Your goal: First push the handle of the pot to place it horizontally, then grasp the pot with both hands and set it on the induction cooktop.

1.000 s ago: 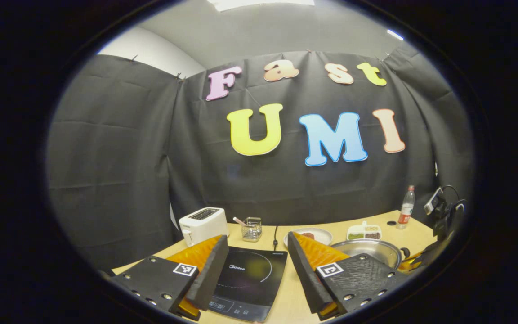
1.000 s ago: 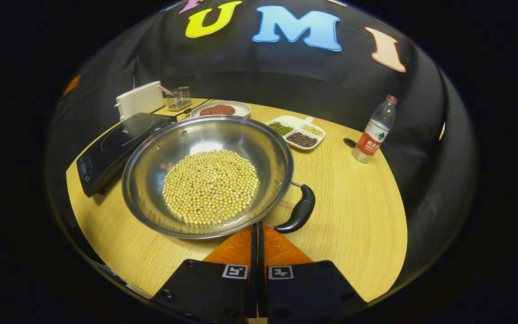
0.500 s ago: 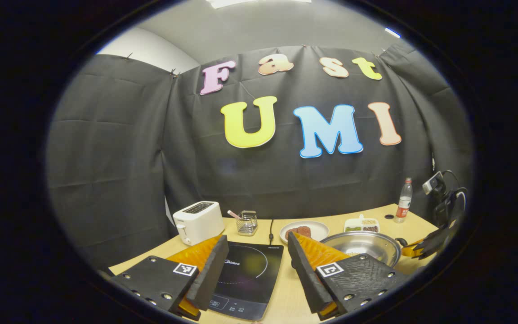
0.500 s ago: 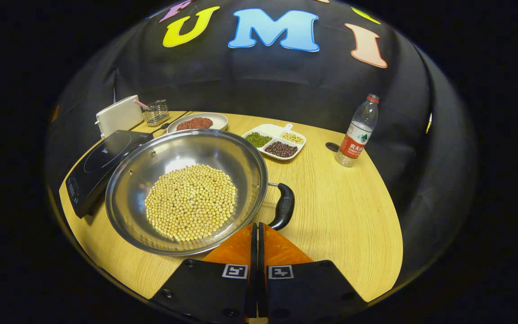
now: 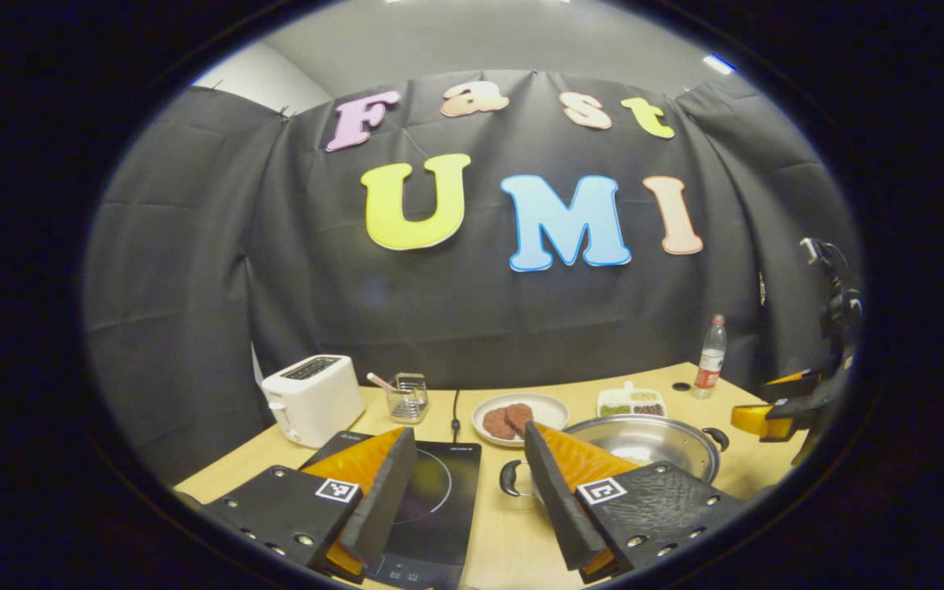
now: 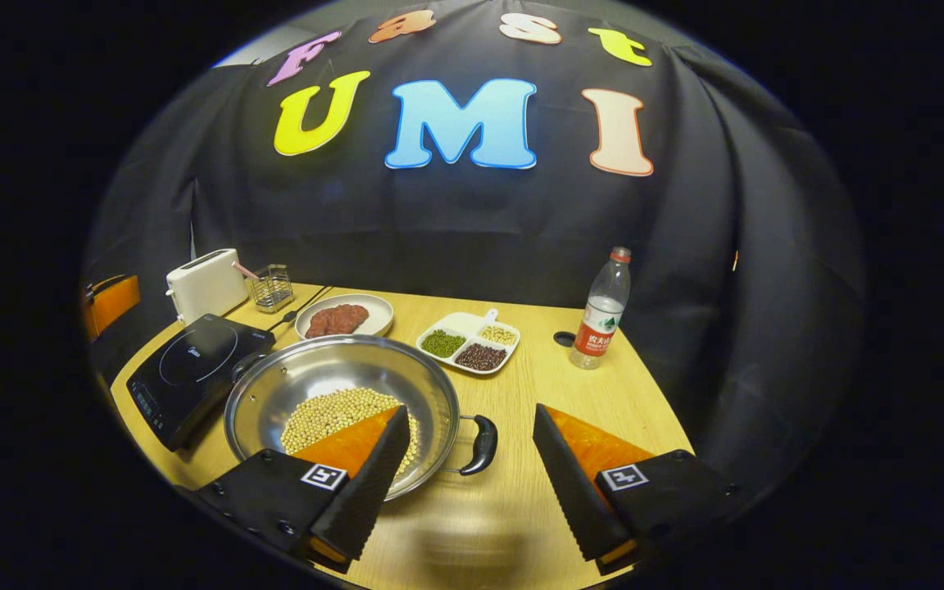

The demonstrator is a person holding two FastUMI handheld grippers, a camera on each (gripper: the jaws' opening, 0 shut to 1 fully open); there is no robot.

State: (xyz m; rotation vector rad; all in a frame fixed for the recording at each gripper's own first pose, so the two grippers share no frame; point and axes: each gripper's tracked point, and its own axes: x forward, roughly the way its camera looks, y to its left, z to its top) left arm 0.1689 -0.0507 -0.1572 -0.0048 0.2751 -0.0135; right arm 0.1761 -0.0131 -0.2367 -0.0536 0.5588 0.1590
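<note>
The steel pot (image 6: pixel 341 373) stands on the wooden table with yellow beans (image 6: pixel 333 410) inside. Its two black handles point left and right: one handle (image 6: pixel 482 442) on the right, the other handle (image 5: pixel 509 478) toward the cooktop. The black induction cooktop (image 6: pixel 193 373) lies just left of the pot. My right gripper (image 6: pixel 470 414) is open above the pot's near right side, and the right handle sits between its fingers' lines, lower down. My left gripper (image 5: pixel 468 434) is open above the gap between the cooktop (image 5: pixel 431 492) and the pot (image 5: pixel 644 442). The right gripper (image 5: pixel 775 410) hangs at the far right.
A white toaster (image 6: pixel 206 283), a wire holder (image 6: pixel 273 287) and a plate of meat patties (image 6: pixel 343 318) stand behind the cooktop. A divided dish of beans (image 6: pixel 468 344) and a water bottle (image 6: pixel 601 315) are behind the pot. Bare table lies right of the pot.
My right gripper went from shut to open and drew back and up from the pot. The pot's handle swung round to the right side. The left gripper shifted toward the pot.
</note>
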